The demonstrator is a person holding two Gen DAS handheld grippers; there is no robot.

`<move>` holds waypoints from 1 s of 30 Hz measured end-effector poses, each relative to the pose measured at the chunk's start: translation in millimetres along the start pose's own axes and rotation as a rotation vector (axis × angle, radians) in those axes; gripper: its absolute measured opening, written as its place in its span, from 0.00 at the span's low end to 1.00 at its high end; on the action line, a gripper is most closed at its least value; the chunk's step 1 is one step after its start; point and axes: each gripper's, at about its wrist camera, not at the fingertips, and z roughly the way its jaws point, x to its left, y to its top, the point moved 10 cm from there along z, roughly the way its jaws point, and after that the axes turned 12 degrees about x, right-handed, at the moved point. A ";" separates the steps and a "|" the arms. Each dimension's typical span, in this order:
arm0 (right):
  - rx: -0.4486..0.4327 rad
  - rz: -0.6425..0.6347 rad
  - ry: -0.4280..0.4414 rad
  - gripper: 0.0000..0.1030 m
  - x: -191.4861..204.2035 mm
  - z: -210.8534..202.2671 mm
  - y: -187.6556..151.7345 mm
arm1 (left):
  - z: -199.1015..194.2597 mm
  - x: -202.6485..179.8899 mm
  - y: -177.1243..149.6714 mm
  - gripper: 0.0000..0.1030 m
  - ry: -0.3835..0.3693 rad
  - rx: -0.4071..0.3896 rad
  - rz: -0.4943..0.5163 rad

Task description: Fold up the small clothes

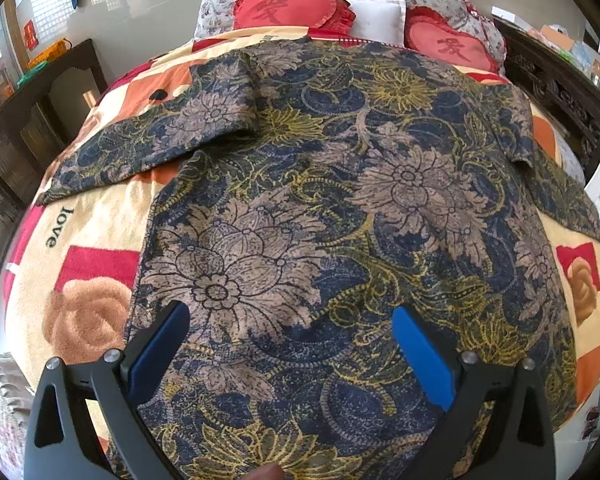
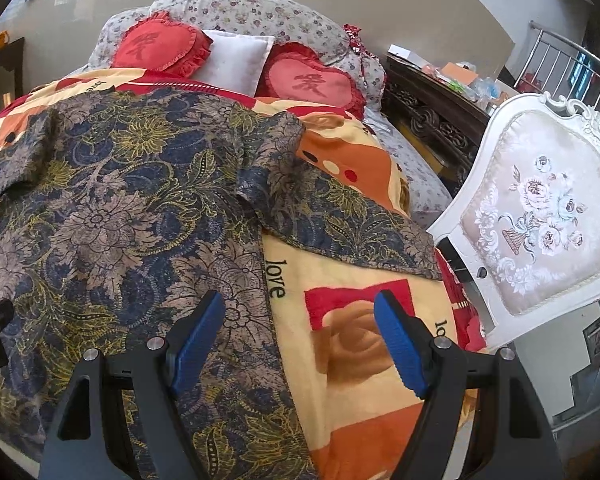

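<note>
A navy, tan and yellow flower-print shirt [image 1: 320, 200] lies flat on the bed, sleeves spread; it also shows in the right wrist view [image 2: 112, 208]. Its left sleeve [image 1: 148, 140] lies partly folded over, and its right sleeve [image 2: 340, 216] stretches toward the bed's right edge. My left gripper [image 1: 292, 320] is open and empty, hovering over the shirt's lower part. My right gripper [image 2: 300, 312] is open and empty, straddling the shirt's right side hem, one finger over cloth, the other over the blanket.
The shirt rests on an orange, red and cream blanket [image 2: 360, 360] with "love" lettering. Red heart cushions [image 1: 288, 6] and a white pillow [image 1: 380, 18] sit at the bed head. A white upholstered chair [image 2: 540, 216] stands at the right, dark wooden furniture [image 1: 40, 120] at the left.
</note>
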 end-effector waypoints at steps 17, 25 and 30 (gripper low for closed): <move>0.076 -0.131 0.455 0.49 143.1 111.2 42.1 | 37.3 173.1 57.7 1.00 0.033 -0.001 -0.219; 0.032 -0.131 0.436 0.50 148.2 112.4 39.9 | 84.2 214.0 42.0 1.00 0.059 0.028 -0.288; 0.032 -0.132 0.438 0.51 146.6 111.0 38.0 | 77.8 214.0 39.2 1.00 0.025 -0.001 -0.255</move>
